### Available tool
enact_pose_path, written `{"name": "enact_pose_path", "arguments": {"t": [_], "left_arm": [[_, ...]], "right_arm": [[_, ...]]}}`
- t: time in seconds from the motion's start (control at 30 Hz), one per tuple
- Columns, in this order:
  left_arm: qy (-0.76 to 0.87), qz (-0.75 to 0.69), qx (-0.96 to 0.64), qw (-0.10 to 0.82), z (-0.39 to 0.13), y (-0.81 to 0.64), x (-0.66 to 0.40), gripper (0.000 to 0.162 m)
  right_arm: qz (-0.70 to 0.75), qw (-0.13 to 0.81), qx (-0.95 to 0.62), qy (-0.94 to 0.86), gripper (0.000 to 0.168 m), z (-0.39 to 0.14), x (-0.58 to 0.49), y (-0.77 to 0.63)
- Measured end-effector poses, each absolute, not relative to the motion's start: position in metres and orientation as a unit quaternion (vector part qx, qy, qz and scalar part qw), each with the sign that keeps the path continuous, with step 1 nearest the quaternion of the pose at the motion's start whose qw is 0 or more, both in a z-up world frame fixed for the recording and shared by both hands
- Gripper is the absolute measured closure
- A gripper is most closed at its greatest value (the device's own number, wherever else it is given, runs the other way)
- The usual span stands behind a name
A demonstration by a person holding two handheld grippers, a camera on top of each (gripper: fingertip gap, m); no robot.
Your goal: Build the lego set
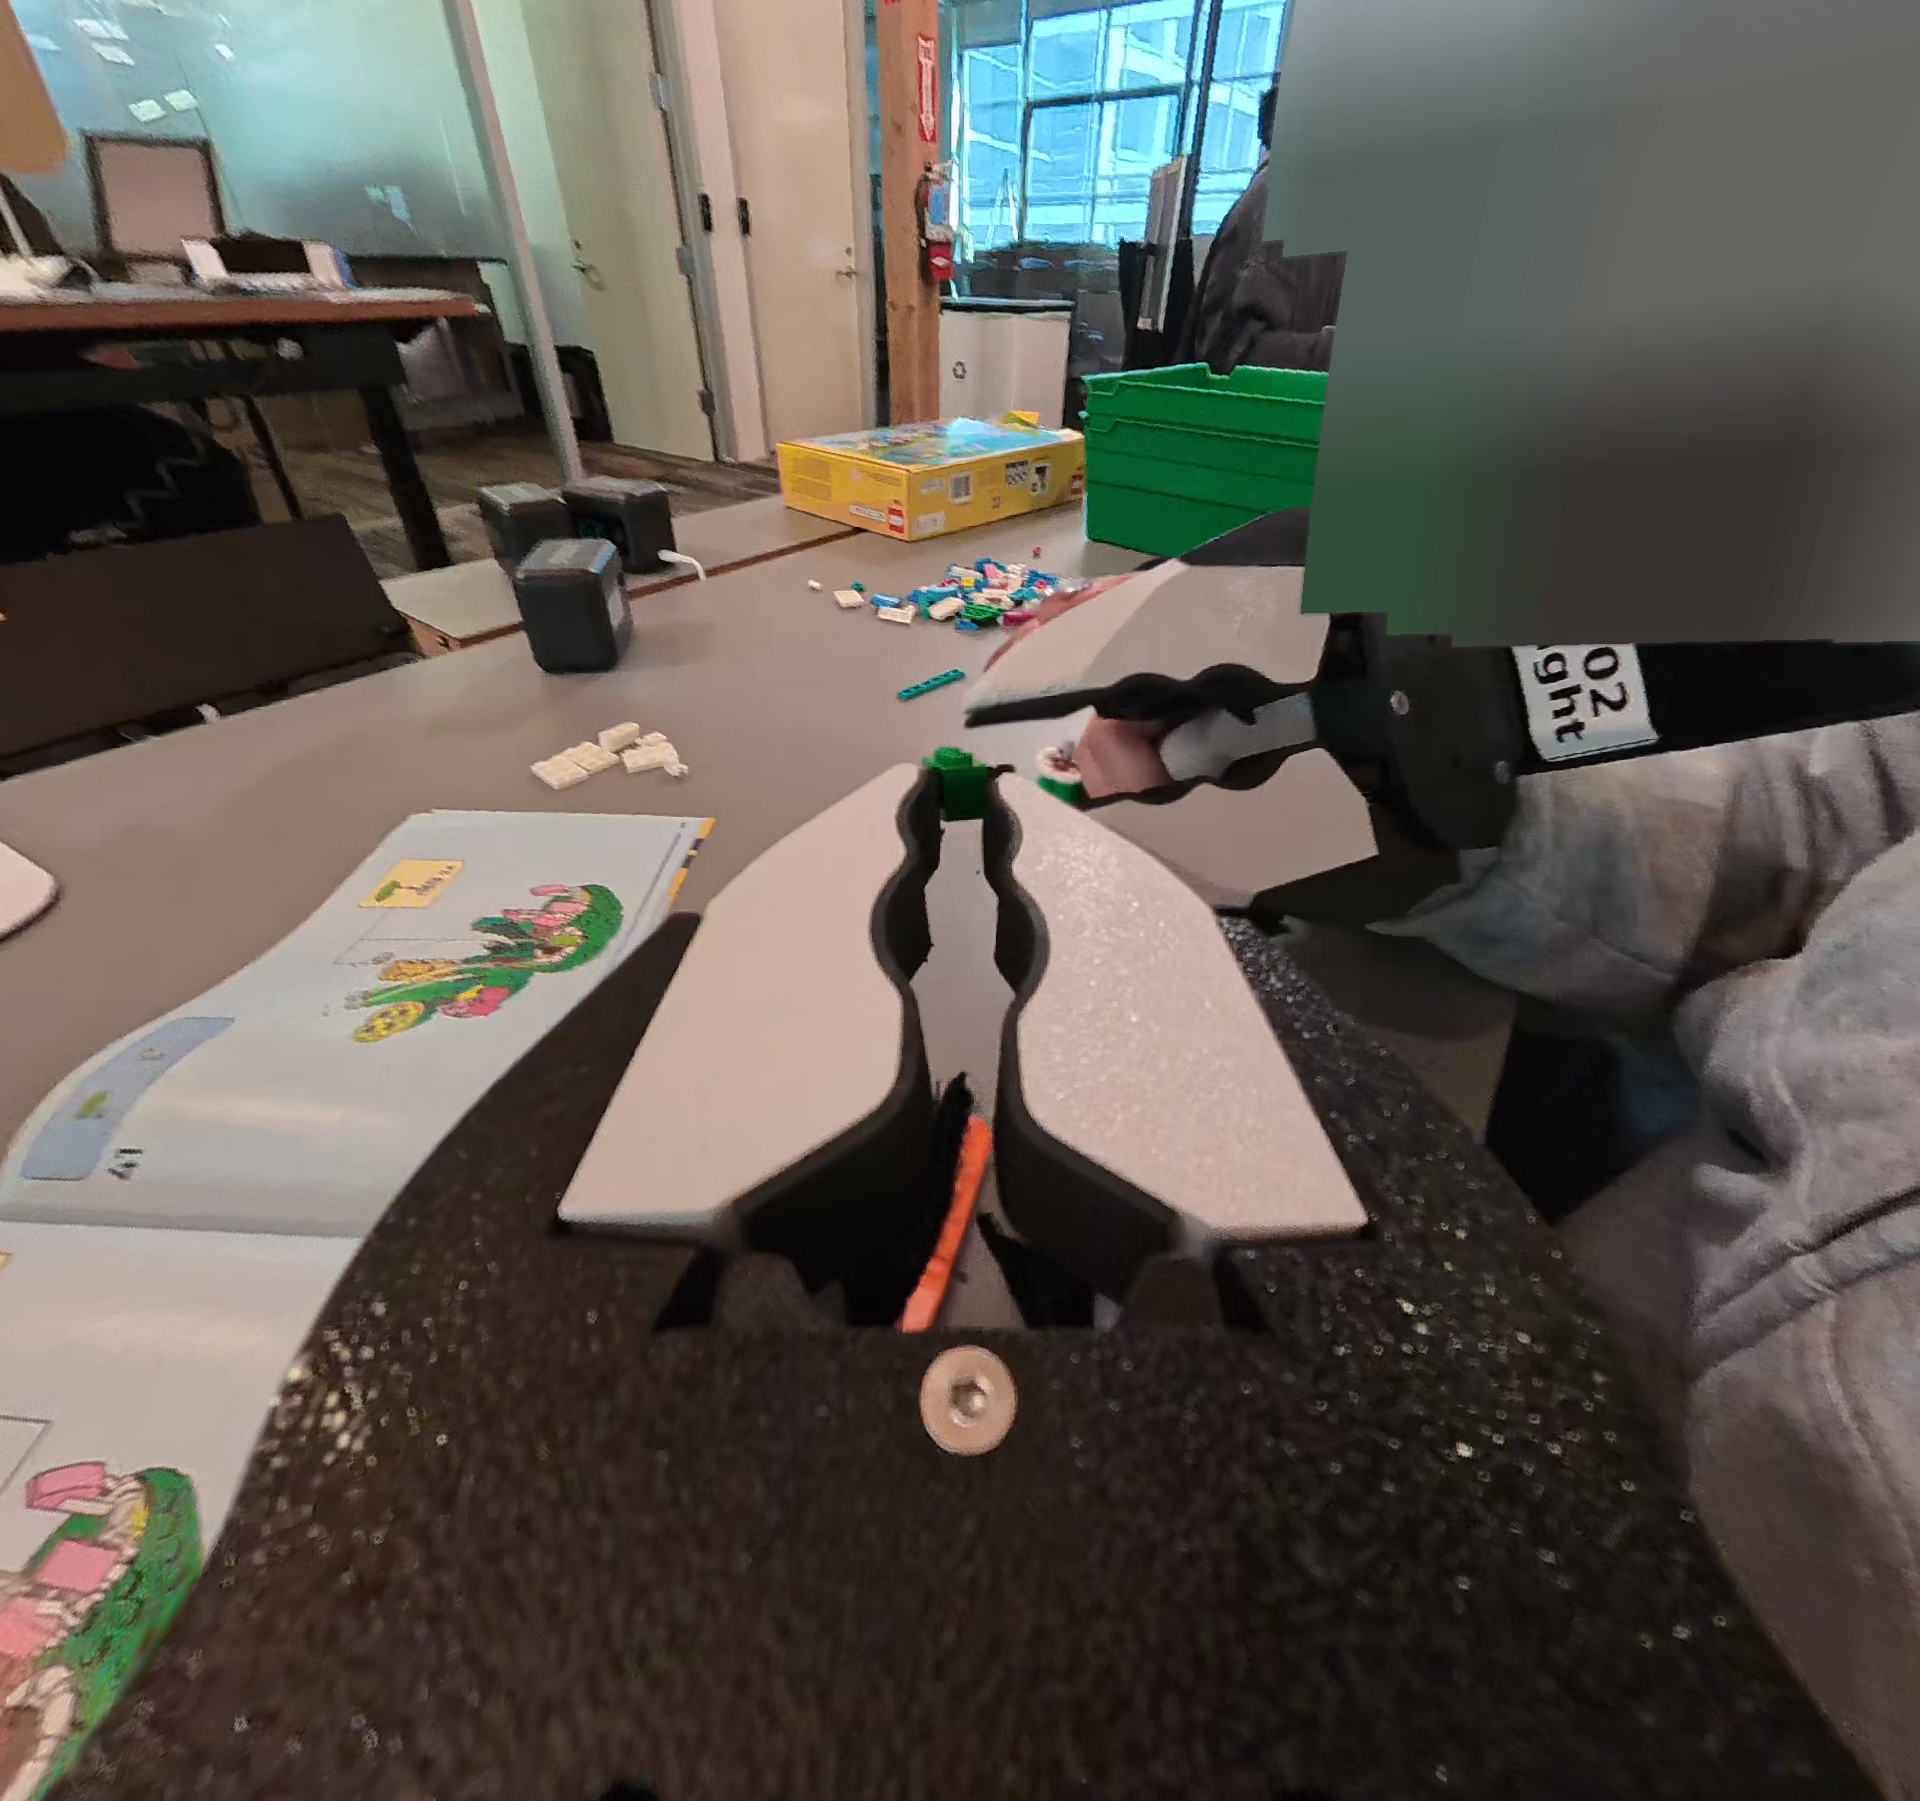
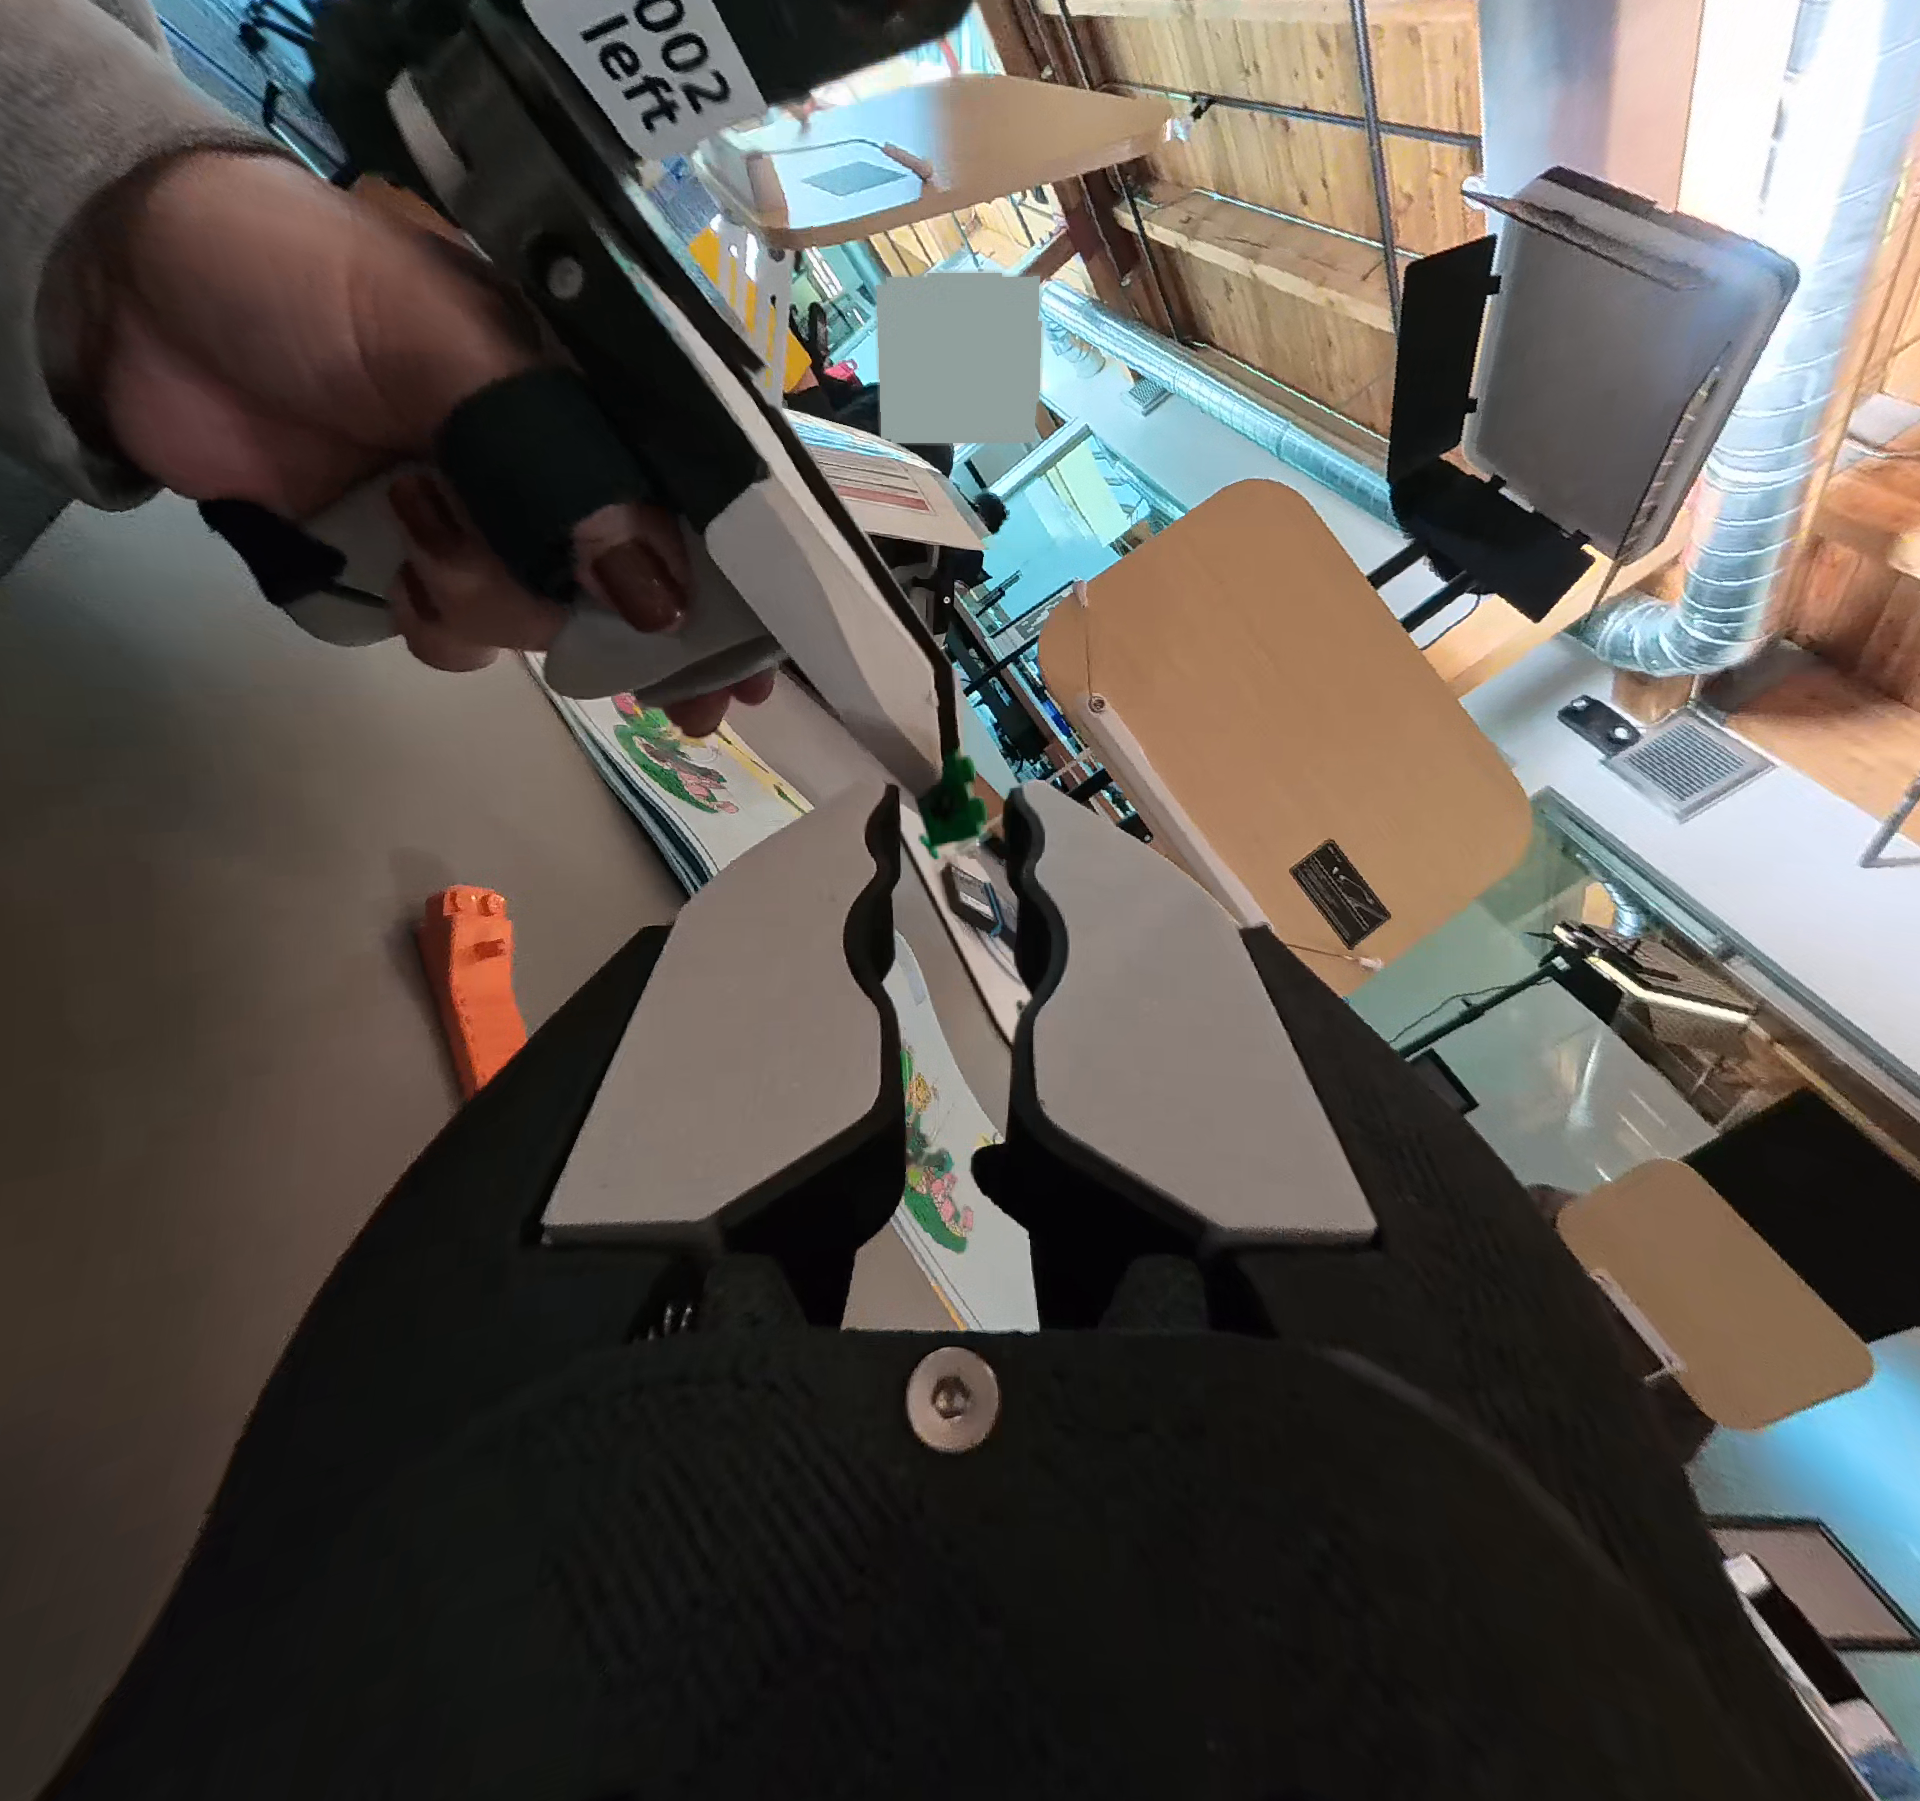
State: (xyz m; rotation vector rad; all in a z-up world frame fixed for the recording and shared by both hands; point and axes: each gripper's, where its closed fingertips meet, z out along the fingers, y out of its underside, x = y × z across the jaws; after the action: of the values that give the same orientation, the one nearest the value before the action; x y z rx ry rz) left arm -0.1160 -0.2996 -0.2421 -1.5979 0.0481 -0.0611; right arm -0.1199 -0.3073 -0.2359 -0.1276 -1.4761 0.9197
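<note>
My left gripper (image 1: pixel 956 787) is shut on a small green Lego piece (image 1: pixel 954 783) and holds it above the grey table (image 1: pixel 790 712). In the right wrist view the left gripper (image 2: pixel 948 749) comes in from the upper left, with the green piece (image 2: pixel 951 811) at its tips. My right gripper (image 2: pixel 954 809) is open, with its jaws on either side of the green piece and a small gap on each side. In the left wrist view the right gripper (image 1: pixel 1023 754) reaches in from the right. A small round white and green piece (image 1: pixel 1060 769) shows beside it.
An open instruction booklet (image 1: pixel 416 972) lies at the left. An orange brick separator (image 2: pixel 468 982) lies on the table. White bricks (image 1: pixel 613 754), a teal strip (image 1: pixel 930 686), a coloured brick pile (image 1: pixel 966 598), a yellow box (image 1: pixel 925 478), green bins (image 1: pixel 1195 463) and black cubes (image 1: pixel 571 598) stand farther back. My right gripper's tips are some 11 cm from the orange brick separator (image 2: pixel 468 982).
</note>
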Motion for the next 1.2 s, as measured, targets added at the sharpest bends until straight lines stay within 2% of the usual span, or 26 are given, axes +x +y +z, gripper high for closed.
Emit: {"name": "enact_pose_path", "arguments": {"t": [0.2,0.4,0.73,1.2], "left_arm": [[0.082,0.084,-0.689,0.715,-0.235,-0.300,-0.111,0.155],[0.040,0.043,-0.699,0.713,-0.238,-0.297,-0.116,0.155],[0.009,-0.034,-0.713,0.701,-0.242,-0.296,-0.114,0.155],[0.002,-0.039,-0.731,0.681,-0.251,-0.295,-0.115,0.155]], "right_arm": [[0.409,0.646,-0.065,-0.641,0.150,-0.234,-0.118,-0.303],[0.386,0.667,-0.048,-0.635,0.163,-0.234,-0.116,-0.304],[0.340,0.690,-0.032,-0.638,0.159,-0.238,-0.120,-0.301],[0.258,0.720,0.039,-0.643,0.163,-0.247,-0.118,-0.303]]}}
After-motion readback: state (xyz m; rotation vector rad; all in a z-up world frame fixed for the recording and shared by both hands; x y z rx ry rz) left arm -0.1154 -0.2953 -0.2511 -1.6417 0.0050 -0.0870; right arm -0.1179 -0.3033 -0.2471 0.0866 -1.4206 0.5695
